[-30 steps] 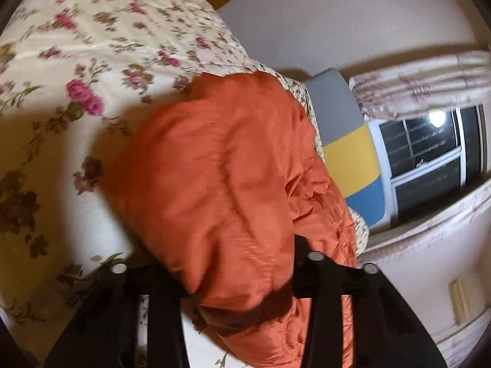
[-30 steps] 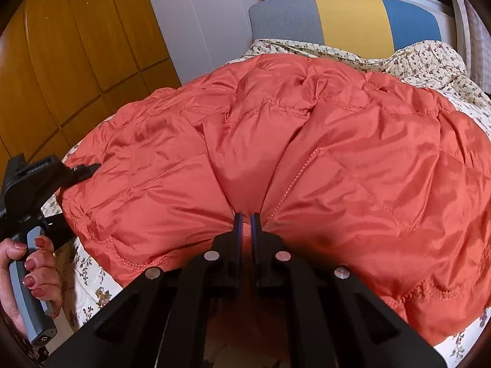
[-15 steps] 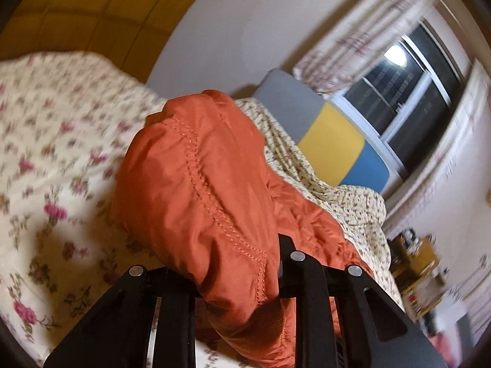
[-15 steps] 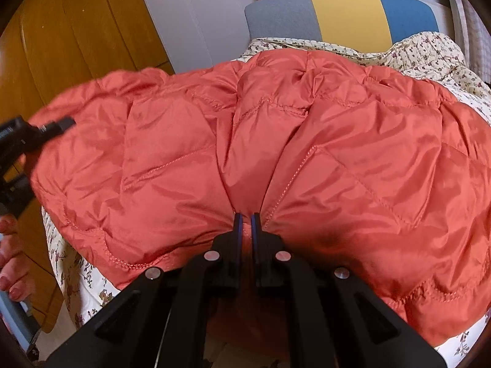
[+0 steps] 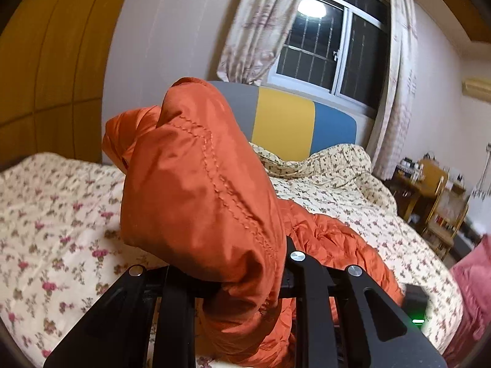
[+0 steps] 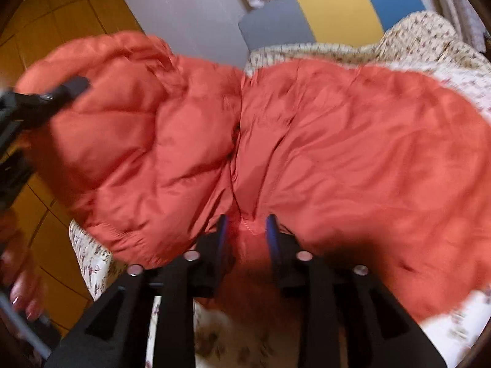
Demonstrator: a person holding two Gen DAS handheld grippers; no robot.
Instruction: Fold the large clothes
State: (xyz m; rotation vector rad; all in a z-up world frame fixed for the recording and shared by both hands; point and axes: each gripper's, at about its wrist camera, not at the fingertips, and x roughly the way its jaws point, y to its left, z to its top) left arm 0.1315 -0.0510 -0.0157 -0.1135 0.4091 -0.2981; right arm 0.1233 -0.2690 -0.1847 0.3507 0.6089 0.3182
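Note:
An orange quilted jacket (image 6: 353, 141) lies spread over the floral bedspread (image 5: 61, 214). One end of the jacket (image 5: 199, 202) is lifted off the bed and drapes over my left gripper (image 5: 242, 276), which is shut on it; the fabric hides the fingertips. In the right wrist view the left gripper (image 6: 70, 87) shows at the left, holding that raised end. My right gripper (image 6: 247, 233) is at the jacket's near hem. Its jaws are opening, and a fold of orange fabric sits loose between the blue pads (image 6: 222, 233).
A grey, yellow and blue headboard (image 5: 285, 119) stands at the far end of the bed, under a dark window (image 5: 331, 49) with curtains. A wooden wardrobe (image 5: 46, 76) is on the left. Wooden furniture (image 5: 429, 190) and a pink cloth (image 5: 472, 291) are to the right. A hand (image 6: 21, 282) shows at lower left.
My left gripper has risen and rolled upright, lifting the jacket's end off the bed. My right gripper's jaws, shut on the hem before, have parted.

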